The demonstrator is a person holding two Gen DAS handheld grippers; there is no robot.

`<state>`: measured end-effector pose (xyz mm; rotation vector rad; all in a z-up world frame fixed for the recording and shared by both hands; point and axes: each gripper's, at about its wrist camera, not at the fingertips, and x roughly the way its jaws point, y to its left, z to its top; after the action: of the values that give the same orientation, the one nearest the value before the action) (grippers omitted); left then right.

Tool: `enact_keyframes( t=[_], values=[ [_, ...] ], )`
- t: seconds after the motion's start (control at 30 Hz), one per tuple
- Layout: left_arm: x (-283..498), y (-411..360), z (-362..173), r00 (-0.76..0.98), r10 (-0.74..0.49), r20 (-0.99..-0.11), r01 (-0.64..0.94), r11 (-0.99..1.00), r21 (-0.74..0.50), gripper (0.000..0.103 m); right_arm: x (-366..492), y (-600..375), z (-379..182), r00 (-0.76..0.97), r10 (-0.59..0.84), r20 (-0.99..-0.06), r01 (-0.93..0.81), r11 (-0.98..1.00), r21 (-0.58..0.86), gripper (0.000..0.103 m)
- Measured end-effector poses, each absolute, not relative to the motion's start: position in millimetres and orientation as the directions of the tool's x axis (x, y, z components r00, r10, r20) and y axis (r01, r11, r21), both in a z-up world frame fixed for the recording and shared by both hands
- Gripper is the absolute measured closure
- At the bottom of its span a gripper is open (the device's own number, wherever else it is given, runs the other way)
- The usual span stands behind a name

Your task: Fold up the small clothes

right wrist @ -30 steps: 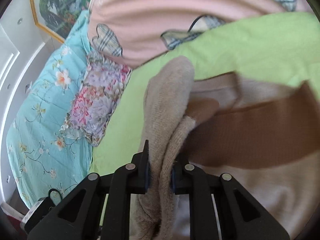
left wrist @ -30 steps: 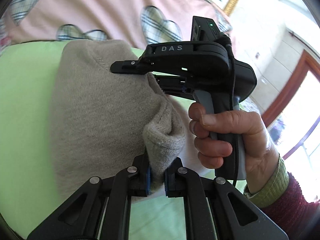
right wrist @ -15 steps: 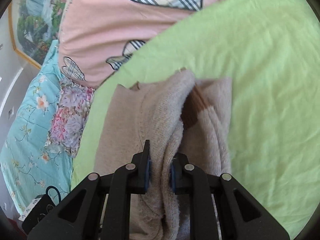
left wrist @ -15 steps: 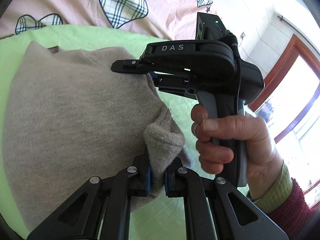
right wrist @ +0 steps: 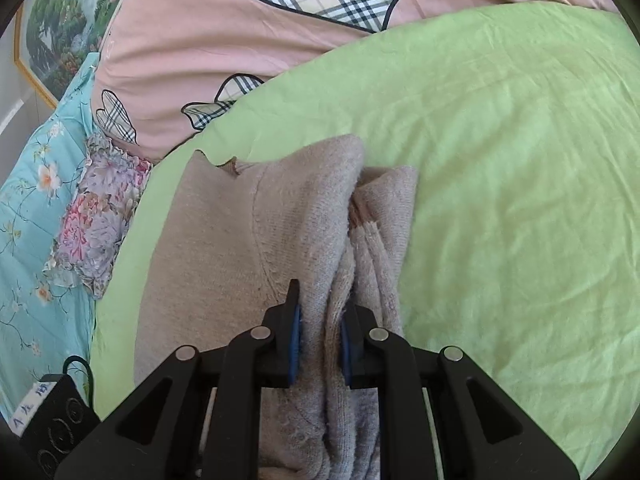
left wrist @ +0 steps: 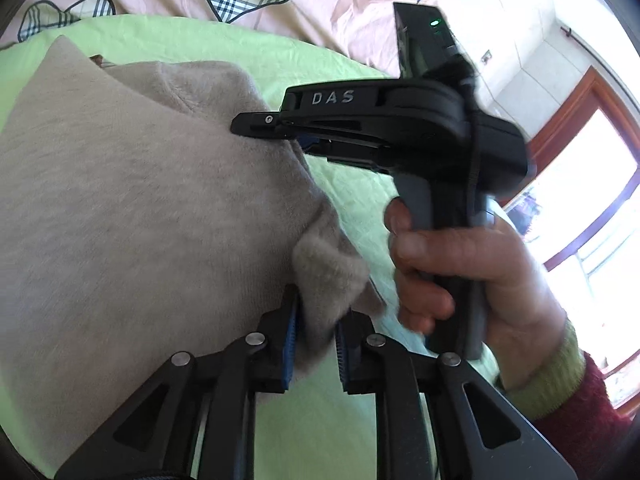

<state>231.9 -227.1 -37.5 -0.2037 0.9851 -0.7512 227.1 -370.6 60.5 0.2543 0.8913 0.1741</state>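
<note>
Beige knitted sweater (left wrist: pixel 132 208) lies spread on a light green bedsheet (right wrist: pixel 520 200), its fabric bunched into thick folds along the edge nearest both tools. The left gripper (left wrist: pixel 316 344) has its two black fingers with blue pads pressed in on a gathered corner of the knit, which bulges up between them. From the same view the right gripper (left wrist: pixel 256 128), a black pistol-shaped tool marked DAS, reaches in from the side with its tip laid against the sweater's upper edge; the person's right hand (left wrist: pixel 460 268) is wrapped round the grey handle, with a green cuff and a dark red sleeve at the wrist. In the right wrist view that gripper (right wrist: pixel 320 340) is pinching a rolled ridge of the knit, with cloth filling the gap between the pads and running on under the tool (the picture is a little blurred here). Beyond the sheet lies a pink quilt with plaid heart patches (right wrist: pixel 248 52). Beside it are a turquoise floral cover (right wrist: pixel 28 208) and a small frilled floral cloth (right wrist: pixel 96 216).
</note>
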Motion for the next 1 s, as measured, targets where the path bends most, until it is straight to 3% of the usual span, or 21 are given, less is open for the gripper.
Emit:
enact_keyframes(
  t=[0.07, 0.13, 0.2, 0.23, 0.3, 0.37, 0.4, 0.73, 0.9, 0.93, 0.97, 1.0],
  values=[
    [220.8, -213.6, -27.3, 0.321, -0.667, -0.672, 0.488, 0.725, -0.487, 0.079, 223.4, -368.9, 65.6, 0.635, 0.201, -0.746, -0.032, 0.972, 0.234, 0.086],
    [206.9, -195.7, -15.4, 0.342, -0.661, -0.668, 0.491, 0.732, -0.473, 0.06, 219.8, -371.3, 69.9, 0.649, 0.157, -0.744, -0.01, 0.98, 0.198, 0.087],
    [196.5, -175.6, -2.8, 0.38, -0.645, -0.663, 0.475, 0.751, -0.459, 0.048, 215.8, -375.8, 76.0, 0.662, 0.158, -0.733, -0.003, 0.978, 0.209, 0.087],
    [193.0, -162.1, 2.8, 0.403, -0.637, -0.658, 0.464, 0.761, -0.453, 0.047, 211.7, -379.5, 79.2, 0.666, 0.166, -0.727, 0.005, 0.974, 0.227, 0.086],
    [192.7, -139.6, 9.7, 0.444, -0.61, -0.656, 0.434, 0.787, -0.437, 0.043, 206.6, -383.2, 82.2, 0.661, 0.172, -0.73, 0.026, 0.968, 0.251, 0.073],
    [198.6, -112.7, 13.3, 0.487, -0.579, -0.654, 0.385, 0.814, -0.435, 0.038, 196.4, -387.4, 84.7, 0.677, 0.202, -0.707, 0.023, 0.955, 0.295, 0.026],
    [205.8, -103.1, 13.1, 0.502, -0.566, -0.654, 0.361, 0.824, -0.436, 0.035, 191.8, -387.6, 85.2, 0.687, 0.218, -0.694, 0.012, 0.951, 0.31, 0.022],
    [286.1, -62.2, -36.7, 0.463, -0.517, -0.72, 0.173, 0.85, -0.498, 0.026, 199.7, -387.9, 57.7, 0.627, 0.276, -0.728, 0.02, 0.929, 0.369, 0.021],
    [322.8, -71.6, -73.9, 0.377, -0.624, -0.684, 0.141, 0.769, -0.624, 0.021, 217.3, -386.5, 34.9, 0.559, 0.386, -0.734, 0.001, 0.885, 0.466, 0.021],
    [326.7, -74.6, -77.7, 0.383, -0.636, -0.67, 0.138, 0.756, -0.639, 0.024, 219.4, -384.7, 31.6, 0.553, 0.401, -0.731, -0.005, 0.878, 0.478, 0.022],
    [328.6, -76.3, -78.7, 0.391, -0.648, -0.654, 0.146, 0.745, -0.651, 0.027, 220.2, -381.6, 30.9, 0.554, 0.397, -0.732, -0.011, 0.882, 0.471, 0.029],
    [329.5, -79.0, -78.6, 0.393, -0.654, -0.646, 0.157, 0.74, -0.654, 0.041, 221.3, -377.9, 29.7, 0.541, 0.409, -0.735, -0.02, 0.88, 0.475, 0.04]
  ],
)
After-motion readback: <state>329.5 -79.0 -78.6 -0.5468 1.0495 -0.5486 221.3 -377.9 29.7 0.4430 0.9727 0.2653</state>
